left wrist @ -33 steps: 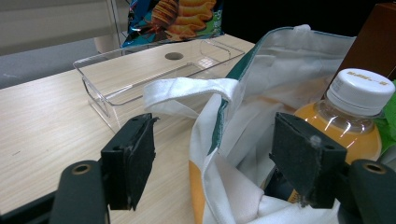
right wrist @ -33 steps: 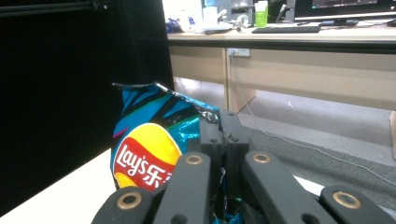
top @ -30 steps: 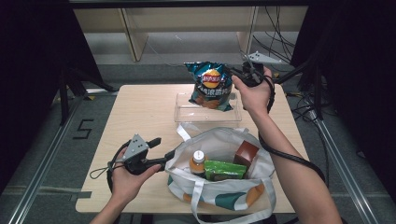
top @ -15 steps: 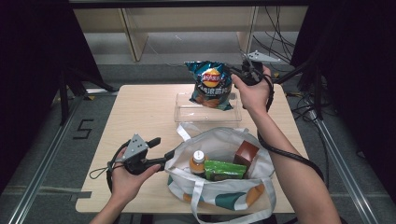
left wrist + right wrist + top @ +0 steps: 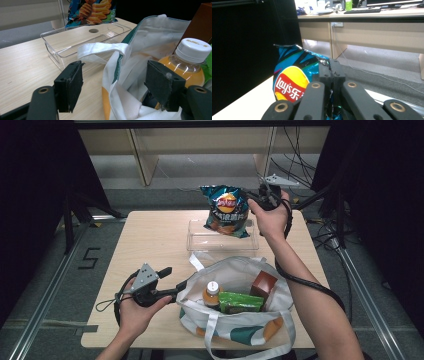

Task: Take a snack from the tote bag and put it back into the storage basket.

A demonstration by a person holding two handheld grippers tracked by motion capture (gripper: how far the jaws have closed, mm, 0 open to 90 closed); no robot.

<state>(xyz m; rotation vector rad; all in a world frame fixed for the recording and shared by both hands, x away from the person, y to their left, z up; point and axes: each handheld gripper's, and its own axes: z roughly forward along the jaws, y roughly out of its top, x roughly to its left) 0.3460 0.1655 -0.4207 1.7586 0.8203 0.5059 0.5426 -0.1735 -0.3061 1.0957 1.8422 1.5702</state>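
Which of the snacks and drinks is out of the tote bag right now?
The Lay's chip bag, pinched by the right gripper above the clear tray. The orange drink bottle, green packet and brown box sit inside.

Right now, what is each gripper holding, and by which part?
The right gripper is shut on the chip bag at its upper side edge. The left gripper is open astride the tote bag's rim, not clamped.

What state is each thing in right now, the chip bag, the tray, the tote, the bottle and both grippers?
Chip bag: sealed, held up over the tray.
Clear tray: empty.
Tote bag: open, packed.
Bottle: capped, upright in tote.
Right gripper: shut on chip bag.
Left gripper: open around tote rim.
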